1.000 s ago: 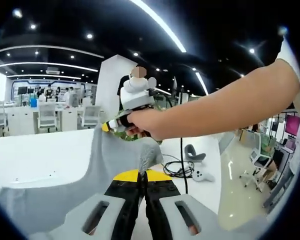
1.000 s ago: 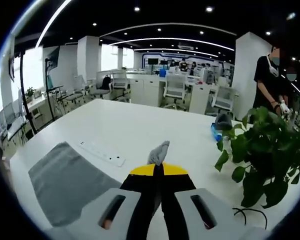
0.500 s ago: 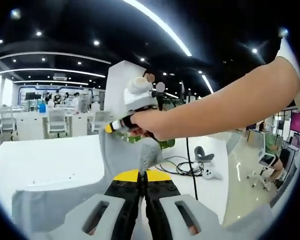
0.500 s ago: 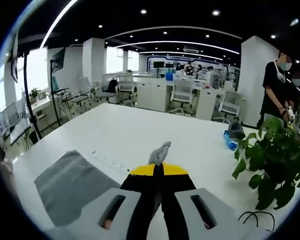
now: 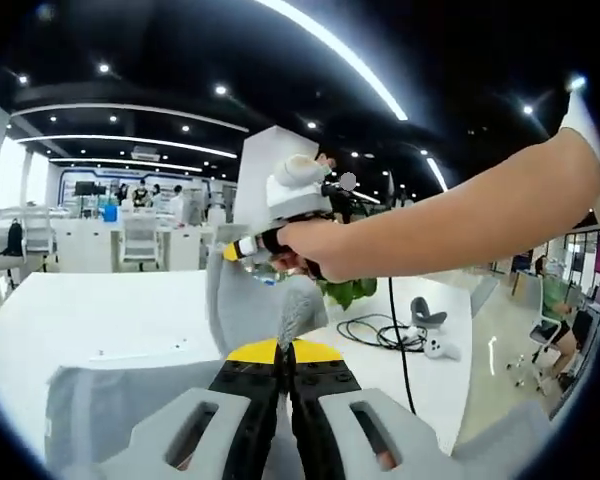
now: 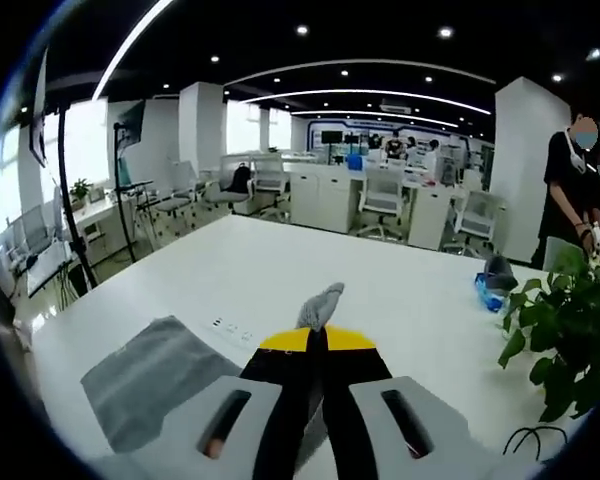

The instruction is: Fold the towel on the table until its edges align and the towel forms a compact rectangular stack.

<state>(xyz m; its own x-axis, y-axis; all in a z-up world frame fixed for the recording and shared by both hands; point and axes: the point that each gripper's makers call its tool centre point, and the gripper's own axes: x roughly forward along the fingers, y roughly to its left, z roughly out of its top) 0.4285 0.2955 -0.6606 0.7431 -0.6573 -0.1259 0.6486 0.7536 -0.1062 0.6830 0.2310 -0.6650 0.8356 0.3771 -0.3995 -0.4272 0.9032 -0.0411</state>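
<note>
No text, label, brand, number or sign can be read in either view.

I see an open-plan office, rows of white desks point(image 6: 330, 195) with grey swivel chairs point(image 6: 383, 194), wall-mounted monitors point(image 6: 332, 136), recessed ceiling spotlights point(image 6: 445, 32), long white worktable point(image 6: 280, 270), green potted plant point(image 6: 570, 335).

The towel point(image 5: 140, 400) is partly hidden behind the left gripper point(image 5: 283, 352) in the left gripper view, and its lower edge is cut off at the bottom there. In the right gripper view the towel's near part is covered by the right gripper point(image 6: 317, 335), with only a pinched tip seen beyond the jaws. The plant point(image 6: 570, 340) is cut off at the right edge. Distant people are too small to be told apart.
</note>
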